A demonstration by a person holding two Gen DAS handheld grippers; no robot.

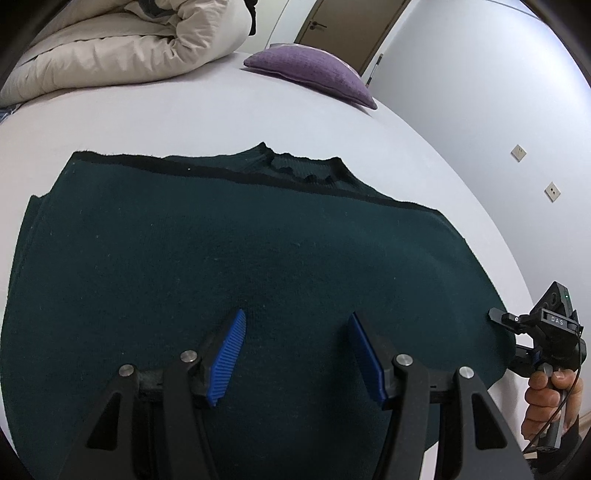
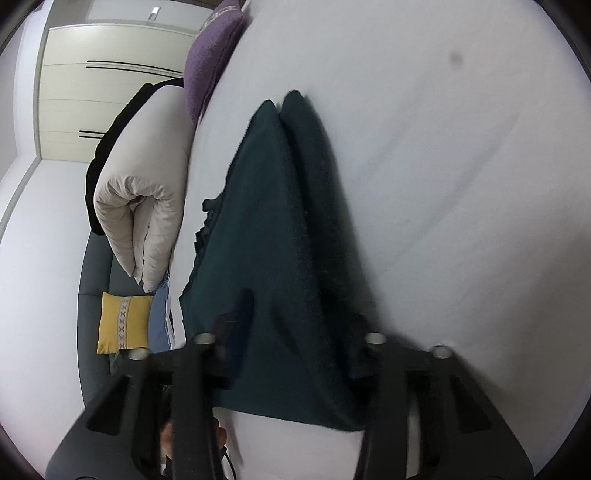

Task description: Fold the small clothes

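A dark green sweater (image 1: 229, 258) lies flat on the white bed (image 1: 184, 118), collar (image 1: 299, 166) at the far edge. My left gripper (image 1: 297, 317) hovers open over the sweater's near middle, with nothing between its blue pads (image 1: 229, 354). At the sweater's right edge sits my right gripper (image 1: 508, 334), held by a hand (image 1: 550, 398), one finger above the hem and one below. The right wrist view is blurred. In it the sweater (image 2: 273, 221) runs between the fingers of the right gripper (image 2: 295, 314), which stand apart around the fabric.
A rolled beige duvet (image 1: 122, 44) and a purple pillow (image 1: 314, 74) lie at the bed's far side. A door (image 1: 347, 26) and wall sockets (image 1: 519, 152) are behind. The right wrist view shows a yellow cushion (image 2: 123, 321) and a wardrobe (image 2: 110, 92).
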